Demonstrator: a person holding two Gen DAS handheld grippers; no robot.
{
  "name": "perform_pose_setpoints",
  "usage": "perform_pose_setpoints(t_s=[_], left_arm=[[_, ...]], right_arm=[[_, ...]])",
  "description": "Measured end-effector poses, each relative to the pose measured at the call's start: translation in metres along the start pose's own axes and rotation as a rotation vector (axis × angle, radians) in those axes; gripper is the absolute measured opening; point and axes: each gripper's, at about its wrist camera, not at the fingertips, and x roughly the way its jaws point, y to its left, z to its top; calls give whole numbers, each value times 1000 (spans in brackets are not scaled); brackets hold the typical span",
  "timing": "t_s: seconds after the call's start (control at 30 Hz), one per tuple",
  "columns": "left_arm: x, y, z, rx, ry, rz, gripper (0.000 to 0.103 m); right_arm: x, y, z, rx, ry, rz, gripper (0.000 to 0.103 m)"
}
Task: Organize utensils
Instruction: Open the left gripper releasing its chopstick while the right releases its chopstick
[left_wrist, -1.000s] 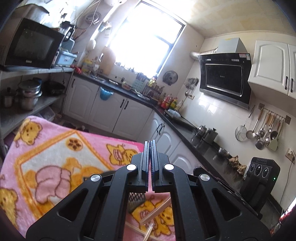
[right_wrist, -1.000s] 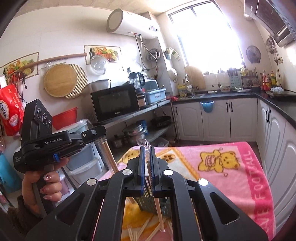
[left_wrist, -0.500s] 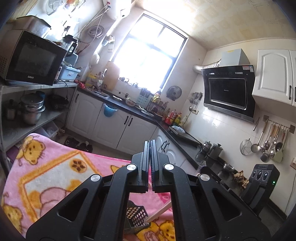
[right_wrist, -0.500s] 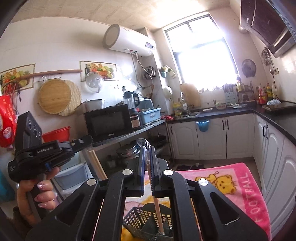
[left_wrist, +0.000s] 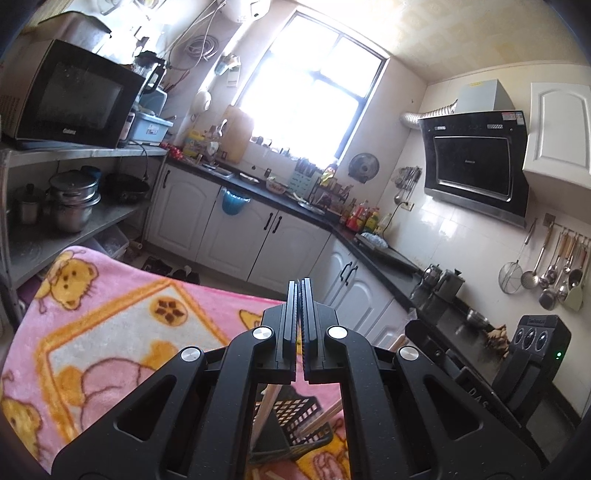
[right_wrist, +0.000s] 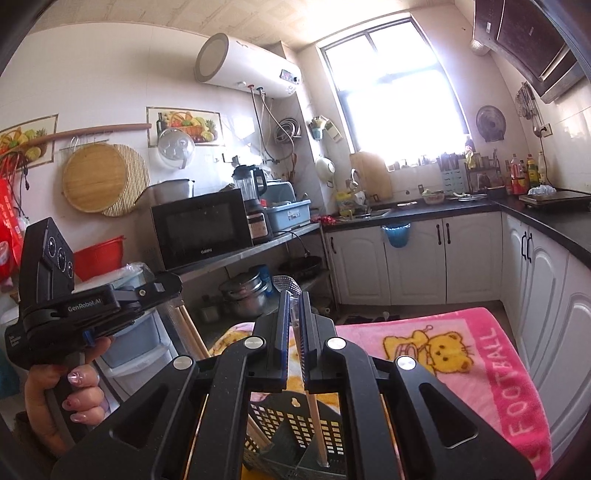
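The left tongs (left_wrist: 300, 332) are shut tight on nothing, above the black basket (left_wrist: 295, 424) on the pink blanket (left_wrist: 110, 332). The right tongs (right_wrist: 293, 332) pinch a wrapped chopstick (right_wrist: 316, 417); its tip has come down into the basket, so it looks almost put away.
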Motion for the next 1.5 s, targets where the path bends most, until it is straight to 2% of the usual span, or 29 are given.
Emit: perform_pose_setpoints(t_s=[0.37,0.4,0.5,0.7,0.73,0.77,0.83,0.9,1.27,1.4,1.5], left_arm=[[14,19,-19,-38,53,23,0],[16,21,-22,-41,60,24,0],[19,25,-28,-55,74,29,0],[21,32,-39,-75,99,39,1],[20,32,-39,-74,102,41,4],[19,32,-40,-71,105,49,13],[18,32,-43,-68,110,62,24],[16,33,-46,-66,118,75,25],[1,37,-71,-57,159,98,52],[-5,37,-80,-54,169,106,59],[-11,37,-86,-59,169,108,69]], right_arm=[[9,-7,-15,32,43,-28,6],[10,-8,-16,37,50,-30,9],[8,-12,-20,53,54,-39,30],[4,-17,-27,71,75,-52,31],[3,-18,-28,71,78,-57,32],[2,-19,-30,72,81,-59,32],[1,-20,-33,77,94,-67,33],[0,-22,-36,84,107,-75,34],[-8,-31,-57,115,170,-99,38],[-13,-29,-63,119,185,-85,49],[-16,-26,-68,111,200,-81,52]])
